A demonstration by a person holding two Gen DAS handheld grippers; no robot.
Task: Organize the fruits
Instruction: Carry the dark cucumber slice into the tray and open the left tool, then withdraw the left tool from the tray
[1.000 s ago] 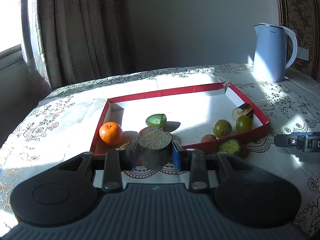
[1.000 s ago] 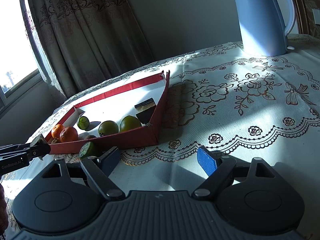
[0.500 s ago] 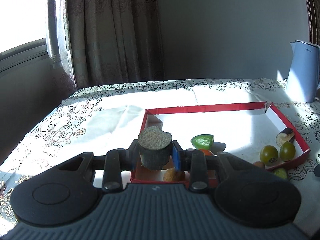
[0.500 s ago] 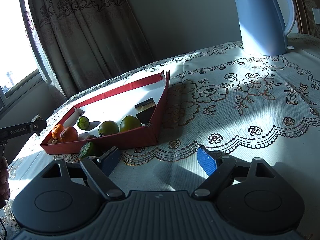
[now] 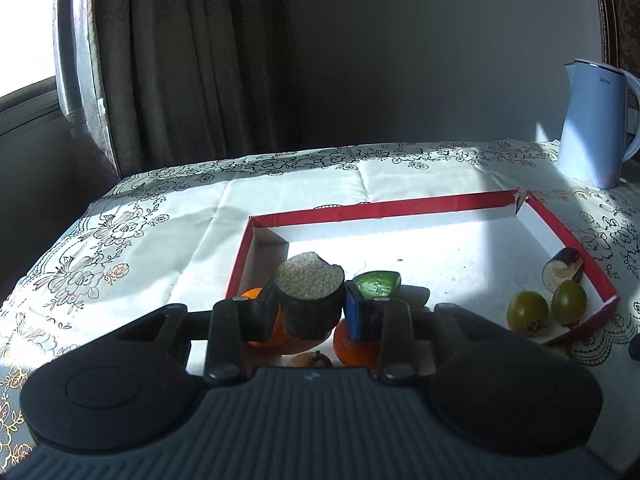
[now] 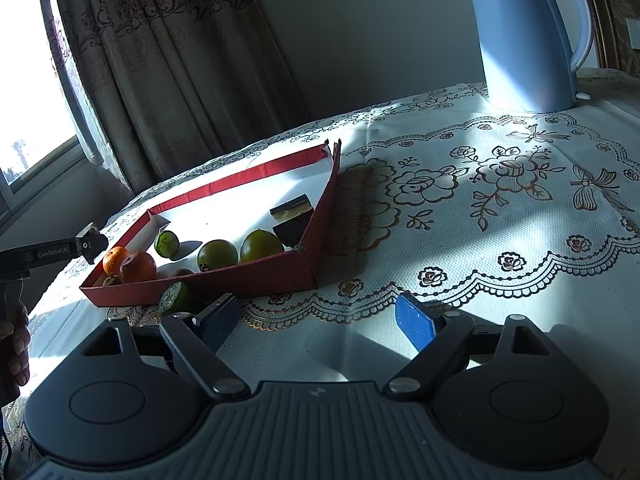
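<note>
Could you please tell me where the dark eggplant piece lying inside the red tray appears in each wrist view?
Left wrist: eggplant piece far right, against the tray's right wall.
Right wrist: eggplant piece centre-left, against the tray's nearer side wall.
Shared landmark: two green fruits right beside it; red tray.

Tray on the table, kettle way off behind it

The tray (image 6: 256,280) holds two oranges (image 6: 138,266) in its left corner, two round fruits (image 6: 218,254) side by side toward the right, an eggplant chunk (image 6: 292,216) behind those. A cut lime (image 6: 174,300) sits on the table (image 6: 480,240) just in front; kettle (image 6: 528,36) stands far back right.
</note>
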